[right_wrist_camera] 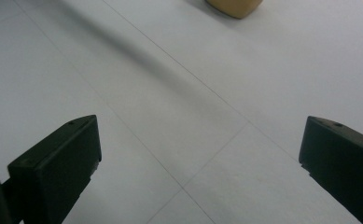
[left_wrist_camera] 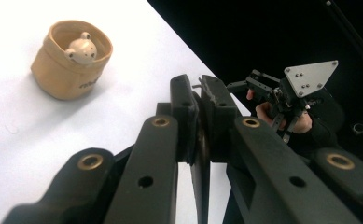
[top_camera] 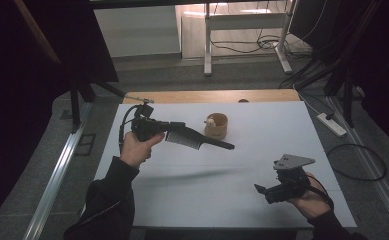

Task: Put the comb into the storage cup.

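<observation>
The left gripper (top_camera: pixel 168 131) is clamped on the toothed end of a black comb (top_camera: pixel 198 139), held in the air above the left half of the white table (top_camera: pixel 262 125), toward its far edge. The comb lies roughly level, its long axis running left to right across the table; the thin handle points right and slightly toward the near edge, its teeth facing down. Just behind the handle, near the middle of the far edge, stands a tan basket (top_camera: pixel 216 127) with a small bear figure (left_wrist_camera: pixel 80 48) inside. The right gripper (top_camera: pixel 260 189) hovers near the near right corner, jaws wide apart with nothing between them.
</observation>
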`<action>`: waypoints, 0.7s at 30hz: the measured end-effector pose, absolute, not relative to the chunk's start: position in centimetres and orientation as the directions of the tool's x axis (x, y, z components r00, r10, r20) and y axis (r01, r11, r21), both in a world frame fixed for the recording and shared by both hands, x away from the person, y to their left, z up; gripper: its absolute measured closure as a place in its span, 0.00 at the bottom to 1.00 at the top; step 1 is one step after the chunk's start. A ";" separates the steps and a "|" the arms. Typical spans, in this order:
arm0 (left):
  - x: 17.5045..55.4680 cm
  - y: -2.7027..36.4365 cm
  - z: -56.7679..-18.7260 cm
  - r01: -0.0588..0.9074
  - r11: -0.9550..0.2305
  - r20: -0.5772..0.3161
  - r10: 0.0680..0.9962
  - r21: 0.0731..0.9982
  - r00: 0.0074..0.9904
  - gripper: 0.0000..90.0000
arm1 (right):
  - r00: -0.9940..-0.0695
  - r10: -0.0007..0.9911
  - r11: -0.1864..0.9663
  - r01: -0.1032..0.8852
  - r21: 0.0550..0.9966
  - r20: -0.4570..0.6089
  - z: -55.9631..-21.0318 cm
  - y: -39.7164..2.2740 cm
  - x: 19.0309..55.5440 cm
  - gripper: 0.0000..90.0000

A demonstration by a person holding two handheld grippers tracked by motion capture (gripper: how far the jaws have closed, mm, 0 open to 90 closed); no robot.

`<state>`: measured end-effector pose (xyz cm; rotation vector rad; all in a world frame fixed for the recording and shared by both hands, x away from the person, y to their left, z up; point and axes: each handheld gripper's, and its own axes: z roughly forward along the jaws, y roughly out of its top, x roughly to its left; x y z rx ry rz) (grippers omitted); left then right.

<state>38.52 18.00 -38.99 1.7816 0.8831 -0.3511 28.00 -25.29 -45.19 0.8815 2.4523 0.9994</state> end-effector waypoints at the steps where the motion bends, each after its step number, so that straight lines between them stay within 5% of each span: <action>1: 38.6 18.1 -38.9 0.711 -0.158 -0.614 0.400 0.686 0.681 0.93 | -0.743 0.664 0.556 0.418 0.718 -0.081 -45.2 -25.4 28.0 0.00; 21: 40.2 19.1 -37.2 0.713 -0.155 -0.603 0.431 0.684 0.672 0.93 | -0.656 0.753 0.495 0.529 0.690 -0.037 -45.7 -28.6 26.5 0.00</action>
